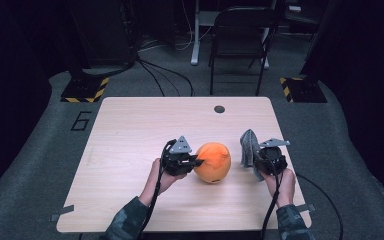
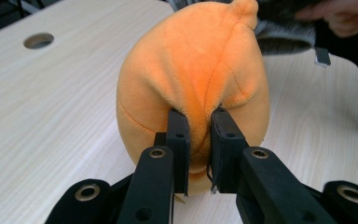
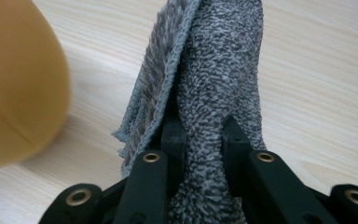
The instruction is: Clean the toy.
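Your left tool pinches the orange plush, your right tool grips the grey cloth beside it; both are secured, wiping remains undone.

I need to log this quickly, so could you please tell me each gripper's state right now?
Left gripper: shut, pinching a fold of the round orange plush toy.
Right gripper: shut on the grey fuzzy cloth.
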Available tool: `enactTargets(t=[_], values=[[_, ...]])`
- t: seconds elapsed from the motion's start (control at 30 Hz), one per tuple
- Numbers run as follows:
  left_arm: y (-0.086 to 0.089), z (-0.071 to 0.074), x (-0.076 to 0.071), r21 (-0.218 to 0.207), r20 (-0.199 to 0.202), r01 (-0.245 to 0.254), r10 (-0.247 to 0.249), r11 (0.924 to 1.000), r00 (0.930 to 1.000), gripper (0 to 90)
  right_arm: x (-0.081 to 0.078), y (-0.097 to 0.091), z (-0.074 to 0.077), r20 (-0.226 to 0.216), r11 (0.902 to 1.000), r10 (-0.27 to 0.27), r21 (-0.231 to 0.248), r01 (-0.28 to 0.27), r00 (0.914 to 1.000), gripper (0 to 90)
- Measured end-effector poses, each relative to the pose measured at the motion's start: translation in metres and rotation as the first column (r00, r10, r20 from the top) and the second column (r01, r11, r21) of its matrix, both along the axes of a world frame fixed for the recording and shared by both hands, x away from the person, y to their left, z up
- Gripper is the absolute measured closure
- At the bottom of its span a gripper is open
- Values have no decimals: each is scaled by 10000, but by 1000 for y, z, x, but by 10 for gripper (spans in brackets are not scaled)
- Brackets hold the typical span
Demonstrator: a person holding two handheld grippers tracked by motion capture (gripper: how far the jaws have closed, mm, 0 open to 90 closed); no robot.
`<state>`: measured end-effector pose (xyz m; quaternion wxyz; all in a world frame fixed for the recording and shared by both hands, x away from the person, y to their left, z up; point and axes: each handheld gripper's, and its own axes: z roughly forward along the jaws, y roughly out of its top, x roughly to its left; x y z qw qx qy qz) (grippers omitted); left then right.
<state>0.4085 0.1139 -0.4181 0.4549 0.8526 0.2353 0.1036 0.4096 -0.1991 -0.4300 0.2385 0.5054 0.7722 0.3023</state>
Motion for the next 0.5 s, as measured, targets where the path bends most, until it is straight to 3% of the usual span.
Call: enactTargets(t=[0.17, 0.3, 0.43, 0.5], values=[[-3, -8, 4, 155, -238, -28, 31, 9999, 9997, 793, -8, 8, 19, 372, 9989, 389, 256, -398, 9986, 762], [-3, -10, 4, 145, -297, -112, 117, 9998, 9995, 791, -19, 22, 42, 929, 9935, 940, 557, -994, 9912, 761], [-4, -11, 4, 162, -318, -129, 134, 9998, 9994, 788, -33, 42, 69, 1570, 9802, 1636, 859, -1785, 9739, 761], [-5, -11, 4, 216, -310, -88, 95, 9997, 9995, 785, -41, 57, 83, 1840, 9671, 2051, 1132, -2280, 9613, 762]])
